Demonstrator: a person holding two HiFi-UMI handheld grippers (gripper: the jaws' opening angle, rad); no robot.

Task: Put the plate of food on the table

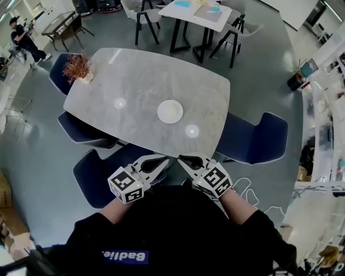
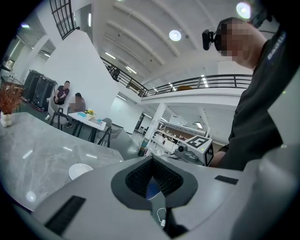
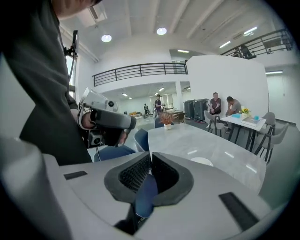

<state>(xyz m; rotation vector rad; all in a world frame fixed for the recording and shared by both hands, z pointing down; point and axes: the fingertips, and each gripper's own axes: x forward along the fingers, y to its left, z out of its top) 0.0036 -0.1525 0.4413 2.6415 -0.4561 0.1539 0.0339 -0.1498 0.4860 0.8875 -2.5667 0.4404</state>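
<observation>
A white round plate (image 1: 170,111) lies on the grey marble table (image 1: 135,81), a little towards its near edge; I make out no food on it. The same plate (image 2: 80,171) shows low at the left in the left gripper view, and again as a plate (image 3: 202,161) on the tabletop in the right gripper view. My left gripper (image 1: 165,159) and right gripper (image 1: 182,158) are held close to my body, just short of the table's near edge. Their tips point towards each other. Both are shut with nothing between the jaws.
A dried plant in a small pot (image 1: 78,68) stands at the table's far left corner. Dark blue chairs (image 1: 253,137) ring the table, one (image 1: 94,175) right under my left gripper. A second table (image 1: 195,12) with chairs stands beyond. A person (image 1: 24,40) is at the far left.
</observation>
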